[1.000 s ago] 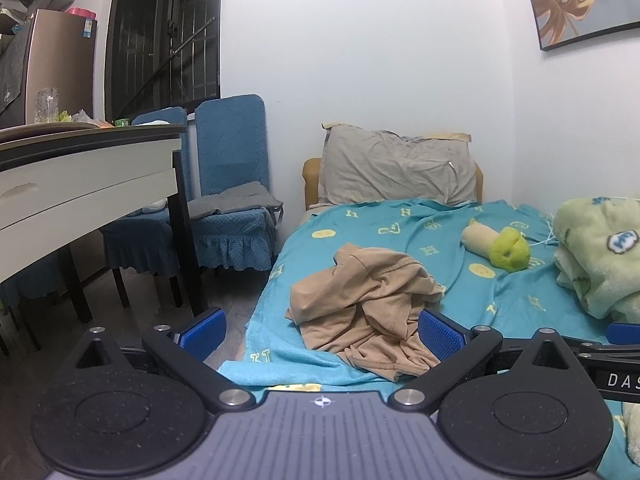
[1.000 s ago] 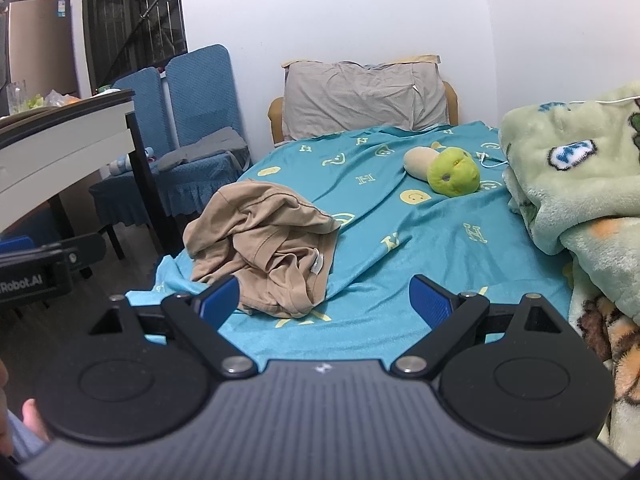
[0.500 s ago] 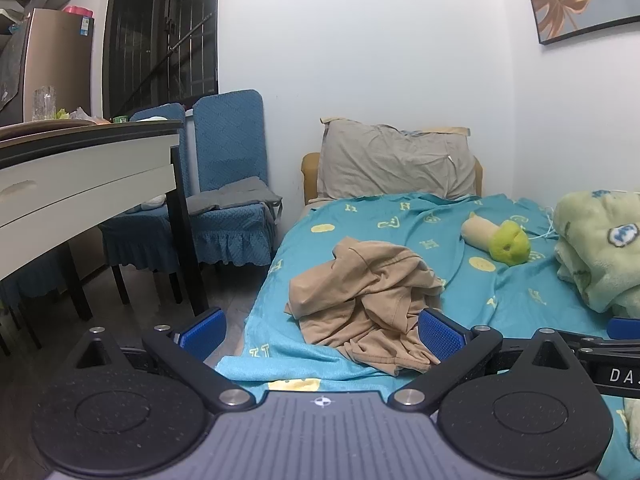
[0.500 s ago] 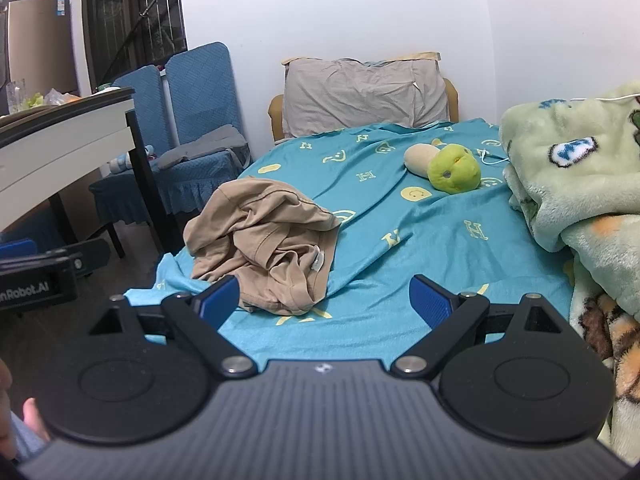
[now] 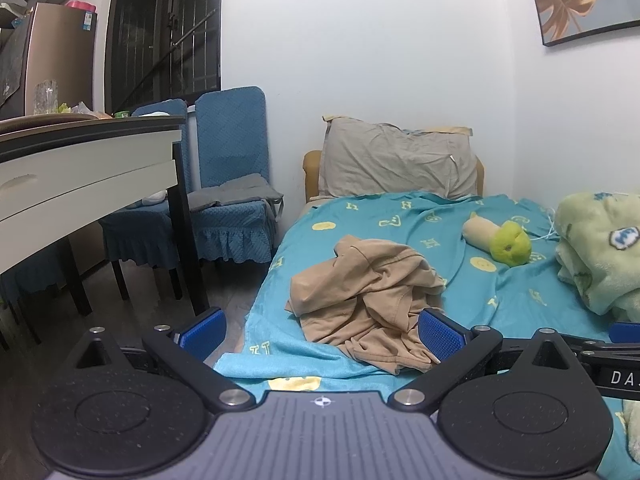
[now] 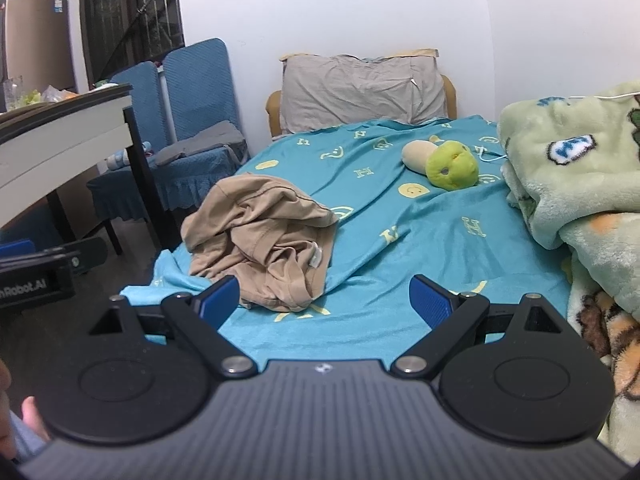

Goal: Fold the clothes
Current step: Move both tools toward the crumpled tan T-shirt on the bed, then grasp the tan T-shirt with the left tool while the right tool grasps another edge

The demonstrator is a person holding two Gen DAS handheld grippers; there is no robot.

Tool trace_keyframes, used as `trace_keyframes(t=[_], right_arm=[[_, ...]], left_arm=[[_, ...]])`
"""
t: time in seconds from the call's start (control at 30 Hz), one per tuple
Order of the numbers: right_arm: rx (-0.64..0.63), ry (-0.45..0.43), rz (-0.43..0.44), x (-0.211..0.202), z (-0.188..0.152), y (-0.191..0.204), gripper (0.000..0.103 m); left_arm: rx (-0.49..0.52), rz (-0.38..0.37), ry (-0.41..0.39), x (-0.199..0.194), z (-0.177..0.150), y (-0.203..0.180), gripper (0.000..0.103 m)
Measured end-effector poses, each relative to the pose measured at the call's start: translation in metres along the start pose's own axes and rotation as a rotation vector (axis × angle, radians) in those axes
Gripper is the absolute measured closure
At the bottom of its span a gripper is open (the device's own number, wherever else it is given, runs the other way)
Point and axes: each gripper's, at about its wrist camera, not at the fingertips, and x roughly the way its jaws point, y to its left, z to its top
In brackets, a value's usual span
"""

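Note:
A crumpled tan garment (image 5: 366, 292) lies in a heap on the teal bedsheet (image 5: 400, 220) near the bed's left edge; it also shows in the right wrist view (image 6: 264, 236). My left gripper (image 5: 320, 334) is open and empty, held short of the garment at the foot of the bed. My right gripper (image 6: 326, 300) is open and empty, just short of the garment's near right edge. Its side shows at the right of the left wrist view (image 5: 600, 364), and the left gripper's side shows in the right wrist view (image 6: 36, 272).
A green plush toy (image 6: 444, 162) lies mid-bed. A grey pillow (image 5: 396, 166) stands at the headboard. A bundled green blanket (image 6: 580, 176) fills the bed's right side. A white table (image 5: 80, 176) and blue chairs (image 5: 228, 184) stand left of the bed.
Both grippers have tilted and shifted slightly, so the bed and garment sit a little differently in view. Both stay open and empty.

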Motion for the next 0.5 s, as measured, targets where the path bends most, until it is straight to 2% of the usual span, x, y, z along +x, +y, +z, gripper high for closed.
trace_keyframes(t=[0.17, 0.3, 0.4, 0.5], right_arm=[[0.009, 0.014, -0.064, 0.003, 0.003, -0.002, 0.010], [0.065, 0.027, -0.078, 0.007, 0.024, -0.011, 0.010], [0.111, 0.005, -0.043, 0.009, 0.047, -0.020, 0.010], [0.166, 0.000, -0.024, 0.018, 0.064, -0.030, 0.010]], left_arm=[[0.017, -0.008, -0.001, 0.003, -0.001, -0.002, 0.000], [0.053, -0.037, 0.020, 0.024, 0.004, -0.008, 0.000], [0.147, -0.057, 0.068, 0.056, 0.011, -0.024, 0.000], [0.298, -0.073, 0.078, 0.091, 0.013, -0.047, 0.001]])
